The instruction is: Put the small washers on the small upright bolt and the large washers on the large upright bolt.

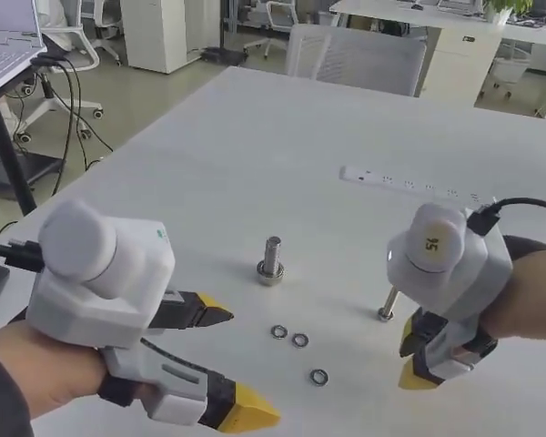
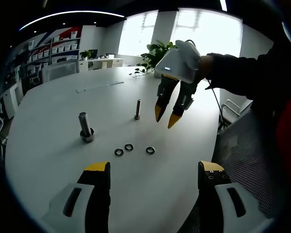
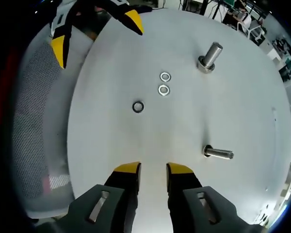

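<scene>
Three small washers lie on the white table (image 1: 209,164): two side by side (image 1: 279,331) (image 1: 300,340) and one nearer me (image 1: 319,376). Behind them the large bolt (image 1: 271,259) stands upright in its nut, and the thin small bolt (image 1: 389,303) stands to its right. My left gripper (image 1: 237,364) hovers wide open left of the washers, its fingers (image 2: 97,170) holding nothing. Just in front of the small bolt, my right gripper (image 1: 409,362) points down with its jaws a narrow gap apart and nothing between them. Its view shows the washers (image 3: 163,90) and both bolts (image 3: 211,56) (image 3: 218,153).
A white power strip (image 1: 409,185) lies across the table beyond the bolts. A grey chair (image 1: 355,55) stands at the far edge, and a laptop (image 1: 5,36) on a stand sits off the left side. The table's near edge (image 3: 82,145) runs close under the grippers.
</scene>
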`<state>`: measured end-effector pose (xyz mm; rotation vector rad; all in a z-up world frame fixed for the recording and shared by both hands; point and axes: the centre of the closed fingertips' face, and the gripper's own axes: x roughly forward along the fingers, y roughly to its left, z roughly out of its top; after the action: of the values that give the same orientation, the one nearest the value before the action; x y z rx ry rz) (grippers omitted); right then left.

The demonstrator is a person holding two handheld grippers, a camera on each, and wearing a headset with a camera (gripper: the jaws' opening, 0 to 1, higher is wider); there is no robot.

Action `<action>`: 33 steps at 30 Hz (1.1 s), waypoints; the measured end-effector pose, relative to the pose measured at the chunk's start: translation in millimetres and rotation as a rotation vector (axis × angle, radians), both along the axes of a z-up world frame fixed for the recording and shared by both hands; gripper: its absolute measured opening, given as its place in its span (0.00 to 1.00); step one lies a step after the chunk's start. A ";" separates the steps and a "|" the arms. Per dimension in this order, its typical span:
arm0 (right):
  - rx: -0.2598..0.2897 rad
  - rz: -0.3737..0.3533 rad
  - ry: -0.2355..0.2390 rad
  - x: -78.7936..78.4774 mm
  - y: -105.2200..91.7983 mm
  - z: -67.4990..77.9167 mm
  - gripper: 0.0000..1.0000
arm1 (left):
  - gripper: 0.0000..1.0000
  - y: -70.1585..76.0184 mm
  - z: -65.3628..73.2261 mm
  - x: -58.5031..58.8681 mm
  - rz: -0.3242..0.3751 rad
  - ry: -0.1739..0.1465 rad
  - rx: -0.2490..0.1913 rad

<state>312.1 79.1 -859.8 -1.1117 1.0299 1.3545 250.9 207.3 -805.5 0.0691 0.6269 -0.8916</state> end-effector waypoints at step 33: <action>0.019 0.145 0.029 -26.7 77.3 -13.9 0.22 | 0.73 4.7 4.8 1.0 0.003 -0.026 -0.006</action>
<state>285.4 156.3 -873.7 -1.1747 0.9702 1.4961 251.9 212.0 -800.7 0.0741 0.5998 -0.8884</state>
